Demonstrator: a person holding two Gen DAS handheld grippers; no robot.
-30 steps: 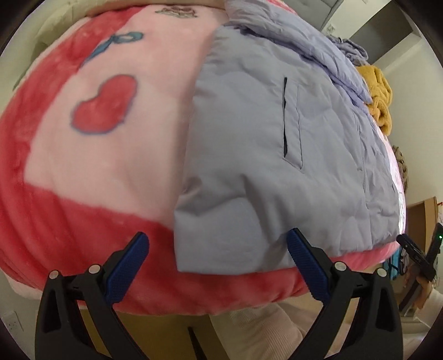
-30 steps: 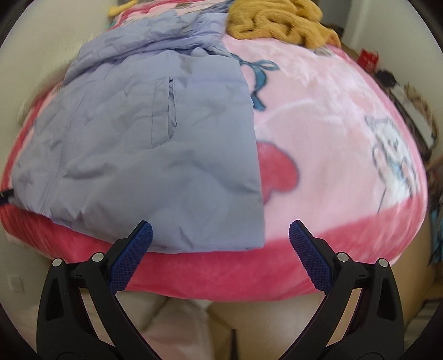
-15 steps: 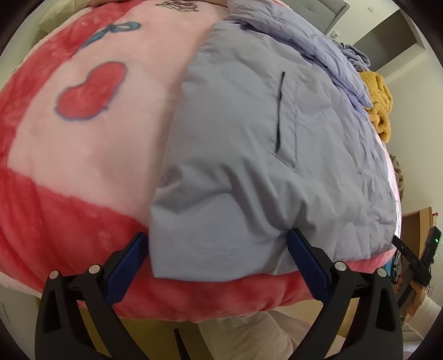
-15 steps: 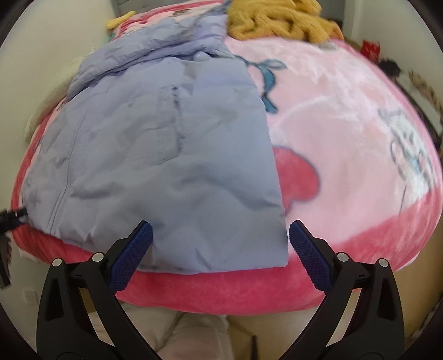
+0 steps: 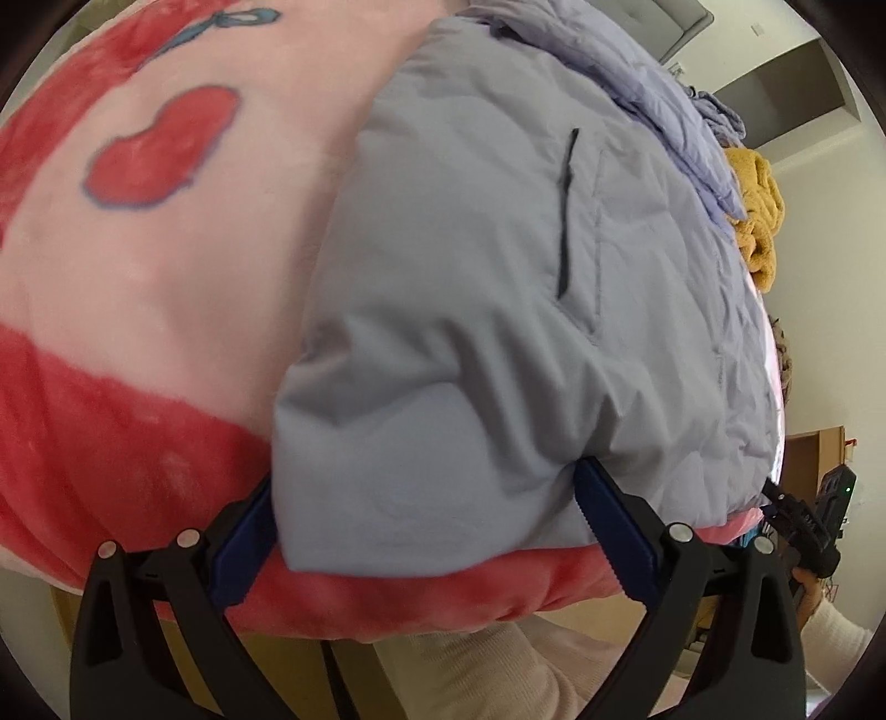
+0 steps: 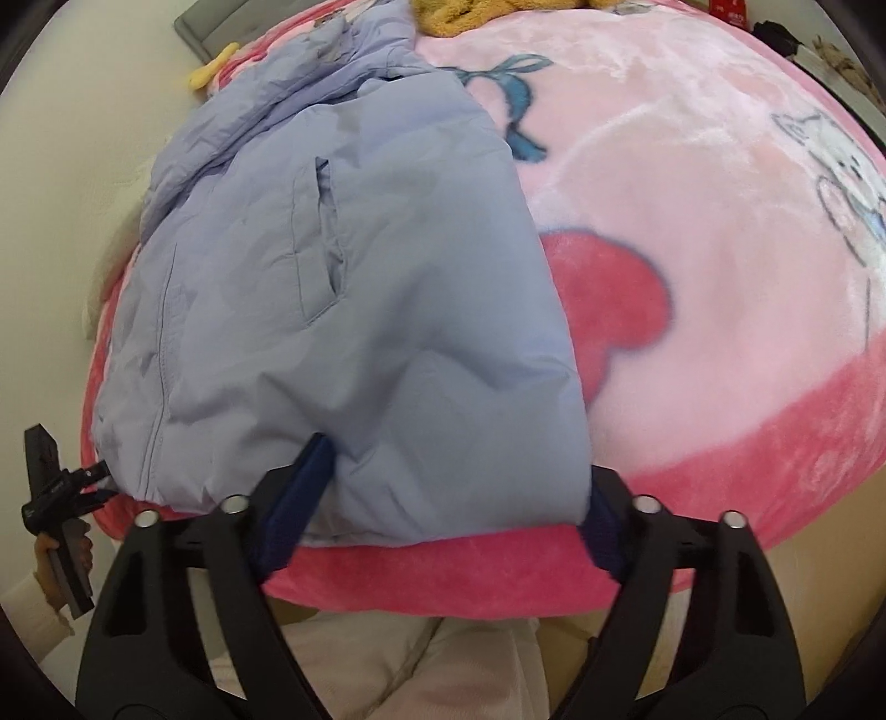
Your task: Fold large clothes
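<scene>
A lavender padded jacket point(image 5: 498, 310) lies flat on a pink and red plush blanket point(image 5: 144, 310), its hem at the near edge. My left gripper point(image 5: 426, 526) is open, its blue pads straddling the hem's left corner. The jacket also shows in the right wrist view point(image 6: 343, 310), where my right gripper point(image 6: 448, 498) is open and straddles the hem's right corner. Each gripper's jaws stand wide on both sides of the fabric. The other gripper shows at the frame edge in the left wrist view point(image 5: 803, 526) and in the right wrist view point(image 6: 55, 498).
A mustard knit garment point(image 5: 758, 221) lies bunched beyond the jacket, also in the right wrist view point(image 6: 487, 11). The blanket point(image 6: 720, 221) has a red heart and cartoon print. The person's light trousers point(image 6: 398, 664) are below the bed edge. A wall is on the left.
Both grippers moved forward to the jacket's hem; the hem corners now sit between the open jaws, where before they were short of the fabric.
</scene>
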